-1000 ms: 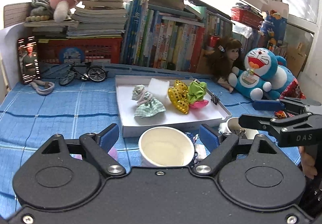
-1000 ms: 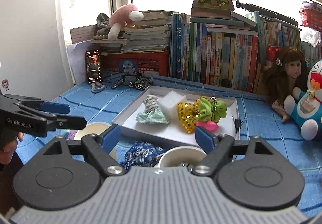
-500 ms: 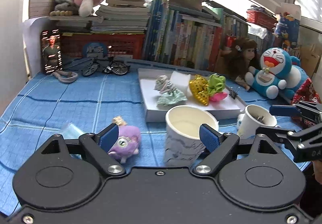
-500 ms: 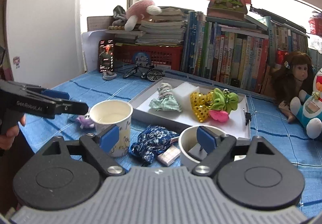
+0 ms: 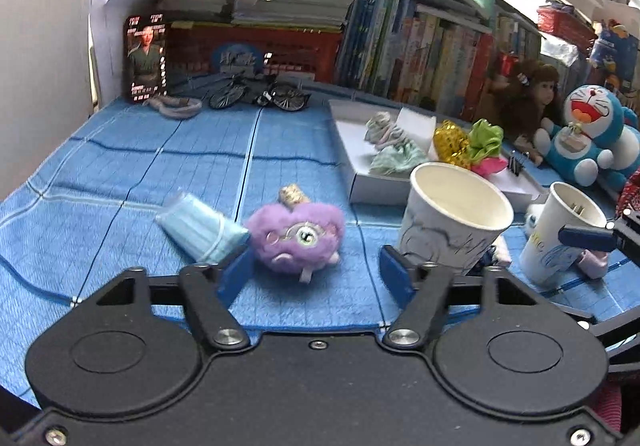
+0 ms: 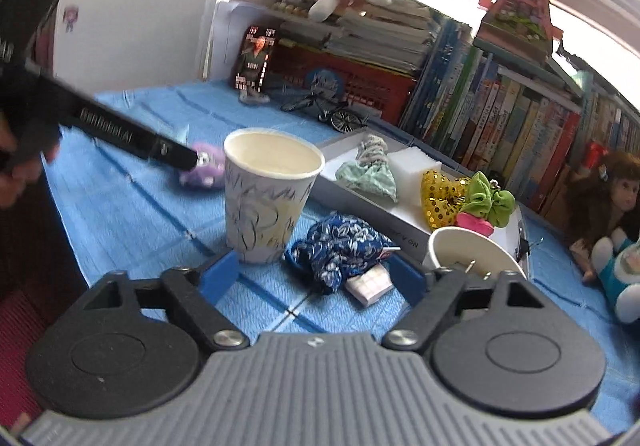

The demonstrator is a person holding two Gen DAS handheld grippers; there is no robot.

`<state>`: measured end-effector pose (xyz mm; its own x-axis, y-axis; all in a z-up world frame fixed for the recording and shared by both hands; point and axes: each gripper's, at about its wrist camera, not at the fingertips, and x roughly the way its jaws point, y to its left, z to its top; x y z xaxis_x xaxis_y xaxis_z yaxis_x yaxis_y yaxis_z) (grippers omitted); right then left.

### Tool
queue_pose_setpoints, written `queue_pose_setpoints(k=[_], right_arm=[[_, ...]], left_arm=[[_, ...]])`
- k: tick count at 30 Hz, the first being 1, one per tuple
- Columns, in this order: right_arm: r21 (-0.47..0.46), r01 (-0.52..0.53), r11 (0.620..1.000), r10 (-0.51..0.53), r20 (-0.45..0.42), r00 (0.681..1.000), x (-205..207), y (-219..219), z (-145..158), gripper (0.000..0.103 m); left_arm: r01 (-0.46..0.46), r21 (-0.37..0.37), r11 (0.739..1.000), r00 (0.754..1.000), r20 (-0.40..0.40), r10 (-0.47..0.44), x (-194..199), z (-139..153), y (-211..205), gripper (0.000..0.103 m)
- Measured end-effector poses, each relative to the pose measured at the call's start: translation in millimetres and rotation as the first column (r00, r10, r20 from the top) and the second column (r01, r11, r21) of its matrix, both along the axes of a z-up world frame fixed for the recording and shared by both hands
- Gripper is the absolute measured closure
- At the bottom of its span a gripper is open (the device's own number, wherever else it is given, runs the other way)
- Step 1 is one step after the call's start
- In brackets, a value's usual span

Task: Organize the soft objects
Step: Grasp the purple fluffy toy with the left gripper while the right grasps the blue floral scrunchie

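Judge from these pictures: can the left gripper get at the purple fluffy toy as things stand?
Probably yes. The purple fluffy toy lies alone on the cloth just ahead of the left gripper, whose jaws, just closing, are still open. The folded face mask lies close beside it.

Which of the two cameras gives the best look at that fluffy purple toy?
The left wrist view: the purple toy lies whole and sharp before the left gripper. The right wrist view shows it small, blurred, partly hidden.
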<state>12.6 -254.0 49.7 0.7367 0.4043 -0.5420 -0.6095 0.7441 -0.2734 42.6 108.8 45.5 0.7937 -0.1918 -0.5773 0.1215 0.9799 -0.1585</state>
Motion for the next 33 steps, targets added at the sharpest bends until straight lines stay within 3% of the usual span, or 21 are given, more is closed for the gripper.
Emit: queue_pose_setpoints(k=[5,9,19,23,24,26,28,30,33], right_arm=[[-0.083,0.009,0.997,-0.006,0.039,0.999,1.1,13.6,-16.1,0.035],[-0.14,0.024,0.99,-0.014,0.072,0.997,7.3,21.6,-24.4,0.037],[-0.173,-0.006,0.985,0.011,0.03,0.999,32.5,30.5,-32.7,0.043],[-0.166,-0.003,0.986,0.008,0.033,0.999,37.6,33.0,-34.4,0.051],[-0.165,-0.004,0.986,0.009,0.03,1.0,38.5,33.5,-35.1,0.053],[-0.153,0.012,0.988,-0.009,0.022,1.0,40.5,32.8,-35.7,0.078],[-0.127,0.035,0.991,-0.034,0.009,0.999,41.3,31.0,-35.2,0.08],[-0.106,0.051,0.993,-0.05,0.009,0.999,39.7,28.9,-33.5,0.083],[-0.077,0.065,0.995,-0.064,0.016,0.998,34.6,23.7,-29.3,0.087]], left_arm=[[-0.048,-0.039,0.998,0.999,-0.01,0.048,5.6,-8.5,5.0,0.053],[-0.093,-0.133,0.987,0.996,-0.018,0.091,11.2,-12.9,13.2,0.056],[-0.175,-0.25,0.952,0.984,-0.068,0.163,33.0,-24.2,27.1,0.055],[-0.181,-0.222,0.958,0.983,-0.066,0.171,39.4,-27.3,23.2,0.056],[-0.185,-0.211,0.96,0.982,-0.063,0.176,39.4,-27.7,22.0,0.062],[-0.178,-0.183,0.967,0.984,-0.047,0.172,37.7,-27.8,18.6,0.068],[-0.166,-0.144,0.976,0.986,-0.017,0.165,32.9,-25.5,14.2,0.086],[-0.155,-0.102,0.983,0.988,0.005,0.156,27.9,-22.1,10.4,0.097],[-0.125,-0.096,0.988,0.992,0.0,0.125,23.5,-19.9,8.9,0.1]])
